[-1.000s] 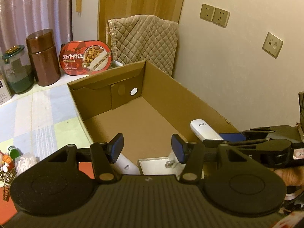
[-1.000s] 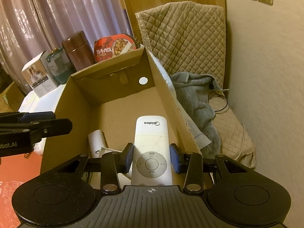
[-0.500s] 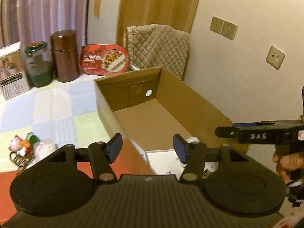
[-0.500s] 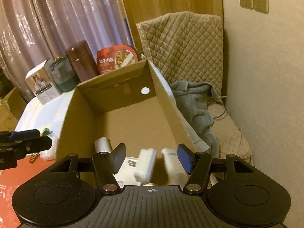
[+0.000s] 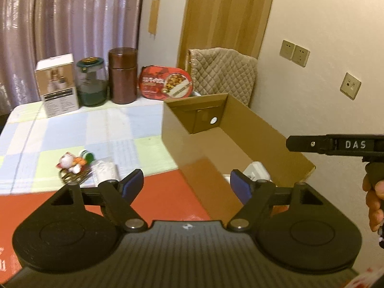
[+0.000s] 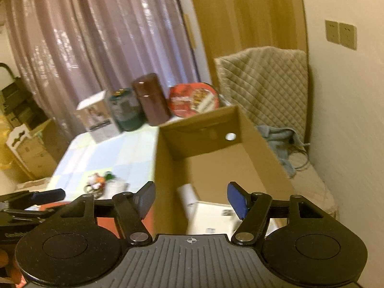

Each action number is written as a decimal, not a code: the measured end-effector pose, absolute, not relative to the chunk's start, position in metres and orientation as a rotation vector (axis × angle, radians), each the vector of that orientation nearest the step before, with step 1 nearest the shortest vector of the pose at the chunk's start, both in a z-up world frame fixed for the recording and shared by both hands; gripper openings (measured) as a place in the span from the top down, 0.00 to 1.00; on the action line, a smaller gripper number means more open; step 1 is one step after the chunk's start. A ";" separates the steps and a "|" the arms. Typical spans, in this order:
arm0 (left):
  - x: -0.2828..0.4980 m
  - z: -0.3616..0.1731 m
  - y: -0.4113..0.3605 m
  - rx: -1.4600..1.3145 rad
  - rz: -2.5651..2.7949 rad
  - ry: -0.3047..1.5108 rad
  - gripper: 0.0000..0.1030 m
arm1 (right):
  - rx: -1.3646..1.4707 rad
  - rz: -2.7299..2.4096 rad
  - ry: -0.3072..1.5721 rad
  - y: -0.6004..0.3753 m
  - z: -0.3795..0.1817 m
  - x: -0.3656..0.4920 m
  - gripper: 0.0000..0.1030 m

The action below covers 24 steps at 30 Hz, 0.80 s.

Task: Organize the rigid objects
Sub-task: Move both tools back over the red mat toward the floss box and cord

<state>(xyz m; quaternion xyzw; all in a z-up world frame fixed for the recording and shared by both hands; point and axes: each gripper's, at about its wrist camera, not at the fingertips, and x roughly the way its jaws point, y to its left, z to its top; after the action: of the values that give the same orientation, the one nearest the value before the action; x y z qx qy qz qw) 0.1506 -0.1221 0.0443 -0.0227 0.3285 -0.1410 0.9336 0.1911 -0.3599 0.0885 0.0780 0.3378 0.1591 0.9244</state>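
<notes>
Both hand-held grippers, left [image 5: 187,184] and right [image 6: 190,198], are opening and empty above the box [image 5: 268,141]; the trinkets [image 5: 74,165] left of it need a square approach.

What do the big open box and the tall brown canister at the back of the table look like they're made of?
The box looks like plain cardboard: matte brown, with thin folded walls and a punched hole in its end flap. The brown canister is glossy and reflects light, so lacquered wood, metal or plastic; the pictures don't settle which.
</notes>
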 end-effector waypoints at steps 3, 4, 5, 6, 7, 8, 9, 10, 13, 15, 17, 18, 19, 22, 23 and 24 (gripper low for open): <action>0.133 0.047 -0.109 -0.037 -0.265 0.667 0.24 | 0.152 0.359 0.685 -0.342 0.094 0.177 0.34; 0.128 0.047 -0.105 -0.034 -0.258 0.665 0.23 | 0.149 0.367 0.684 -0.336 0.095 0.173 0.33; 0.122 0.047 -0.100 -0.034 -0.249 0.665 0.23 | 0.147 0.373 0.684 -0.332 0.095 0.169 0.33; 0.118 0.047 -0.096 -0.037 -0.241 0.665 0.23 | 0.145 0.381 0.685 -0.326 0.096 0.165 0.32; 0.114 0.046 -0.092 -0.039 -0.236 0.665 0.23 | 0.144 0.388 0.686 -0.321 0.095 0.162 0.31; 0.110 0.046 -0.088 -0.040 -0.228 0.666 0.22 | 0.141 0.396 0.687 -0.316 0.095 0.159 0.31; 0.106 0.045 -0.084 -0.042 -0.219 0.668 0.21 | 0.138 0.403 0.690 -0.311 0.095 0.157 0.30; 0.102 0.045 -0.079 -0.044 -0.212 0.667 0.21 | 0.136 0.409 0.693 -0.305 0.094 0.154 0.30; 0.092 0.042 -0.066 -0.059 -0.198 0.672 0.19 | 0.129 0.430 0.700 -0.294 0.092 0.147 0.29; 0.086 0.040 -0.059 -0.069 -0.189 0.674 0.18 | 0.125 0.441 0.704 -0.286 0.091 0.143 0.28; 0.081 0.038 -0.050 -0.076 -0.176 0.675 0.16 | 0.121 0.448 0.709 -0.280 0.089 0.141 0.28; 0.077 0.037 -0.046 -0.078 -0.166 0.673 0.14 | 0.120 0.452 0.712 -0.277 0.088 0.139 0.27; 0.074 0.036 -0.042 -0.077 -0.155 0.667 0.13 | 0.119 0.456 0.714 -0.274 0.086 0.138 0.27; 0.068 0.032 -0.029 -0.060 -0.095 0.649 0.09 | 0.111 0.467 0.722 -0.268 0.081 0.135 0.25; 0.067 0.031 -0.024 -0.065 -0.084 0.650 0.09 | 0.109 0.470 0.724 -0.267 0.080 0.133 0.24; 0.066 0.029 -0.018 -0.073 -0.075 0.654 0.09 | 0.105 0.474 0.728 -0.265 0.078 0.132 0.24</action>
<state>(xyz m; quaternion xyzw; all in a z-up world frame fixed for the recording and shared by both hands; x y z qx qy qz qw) 0.0659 -0.0182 0.0289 -0.0360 0.3209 -0.0367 0.9457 0.1318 -0.2647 0.0777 0.0509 0.3525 0.2294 0.9058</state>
